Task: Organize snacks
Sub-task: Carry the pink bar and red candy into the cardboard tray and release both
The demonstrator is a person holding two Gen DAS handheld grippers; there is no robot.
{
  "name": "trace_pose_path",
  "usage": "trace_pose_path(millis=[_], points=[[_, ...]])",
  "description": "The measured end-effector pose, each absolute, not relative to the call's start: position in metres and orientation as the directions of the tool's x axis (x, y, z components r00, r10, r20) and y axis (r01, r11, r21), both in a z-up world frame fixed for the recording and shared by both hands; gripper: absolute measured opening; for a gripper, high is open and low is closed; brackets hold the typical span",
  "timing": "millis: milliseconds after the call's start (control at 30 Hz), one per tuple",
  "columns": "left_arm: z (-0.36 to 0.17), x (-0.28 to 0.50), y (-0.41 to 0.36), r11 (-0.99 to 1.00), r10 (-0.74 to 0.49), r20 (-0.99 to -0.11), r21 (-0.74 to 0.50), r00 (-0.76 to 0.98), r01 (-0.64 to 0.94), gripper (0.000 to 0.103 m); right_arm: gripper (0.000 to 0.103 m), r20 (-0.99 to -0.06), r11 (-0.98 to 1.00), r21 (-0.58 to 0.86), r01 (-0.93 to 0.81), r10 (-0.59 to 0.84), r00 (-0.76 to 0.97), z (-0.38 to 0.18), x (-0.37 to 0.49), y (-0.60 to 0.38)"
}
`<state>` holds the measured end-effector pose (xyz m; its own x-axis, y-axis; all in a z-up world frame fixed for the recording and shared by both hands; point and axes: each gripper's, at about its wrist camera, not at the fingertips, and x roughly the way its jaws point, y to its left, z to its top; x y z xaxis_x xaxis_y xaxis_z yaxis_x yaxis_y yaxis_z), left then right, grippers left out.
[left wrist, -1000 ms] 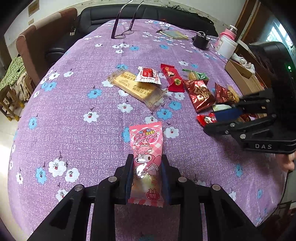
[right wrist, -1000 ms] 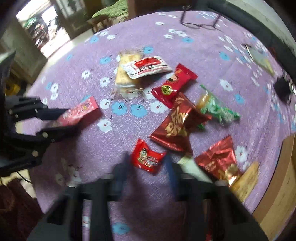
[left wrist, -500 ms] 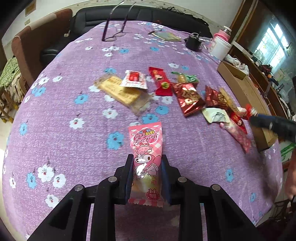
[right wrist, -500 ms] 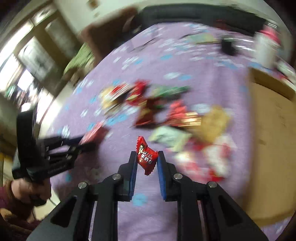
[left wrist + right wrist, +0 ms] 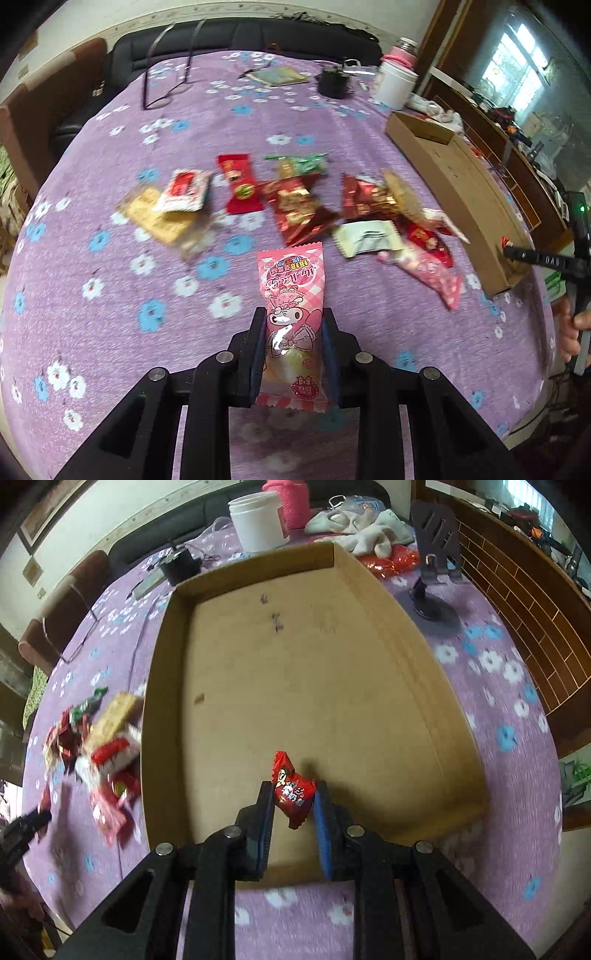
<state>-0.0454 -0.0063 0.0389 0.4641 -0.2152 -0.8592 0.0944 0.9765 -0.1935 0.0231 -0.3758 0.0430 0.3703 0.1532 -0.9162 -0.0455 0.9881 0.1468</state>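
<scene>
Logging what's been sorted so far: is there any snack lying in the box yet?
No, the box floor is bare in the right wrist view; the red candy hangs between the right gripper fingers above it.

L gripper (image 5: pixel 293 350): jaws closed in on both sides of a pink snack packet (image 5: pixel 291 314), packet upright between the pads, held above the table. R gripper (image 5: pixel 293 812): jaws part-closed, left pad touching a small red candy (image 5: pixel 291 788), gap at the right pad. R gripper also seen from L cam at far right, person's hand (image 5: pixel 574 328) round its grip.
</scene>
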Motion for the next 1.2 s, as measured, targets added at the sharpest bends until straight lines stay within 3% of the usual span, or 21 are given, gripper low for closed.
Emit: trace_pose_path(millis=[500,833,1200], points=[[0.067,-0.034,-0.074,0.940,-0.320,-0.830,-0.221,0.456,0.258,0.028,0.020,-0.898,0.973,0.229,-0.030,0.223,0.379,0.068,-0.046,-0.380],[0.099,-0.018,-0.144,0.904,-0.392,-0.807,-0.249,0.441,0.348,0.028,0.020,-0.867,0.964,0.257,-0.066,0.260,0.425,0.103,-0.005,-0.402],[0.087,0.012,-0.268,0.864,-0.395,-0.852,-0.219,0.343,0.453,0.028,0.020,-0.874,0.952,0.296,-0.073,0.301,0.381,0.077,0.024,-0.421]])
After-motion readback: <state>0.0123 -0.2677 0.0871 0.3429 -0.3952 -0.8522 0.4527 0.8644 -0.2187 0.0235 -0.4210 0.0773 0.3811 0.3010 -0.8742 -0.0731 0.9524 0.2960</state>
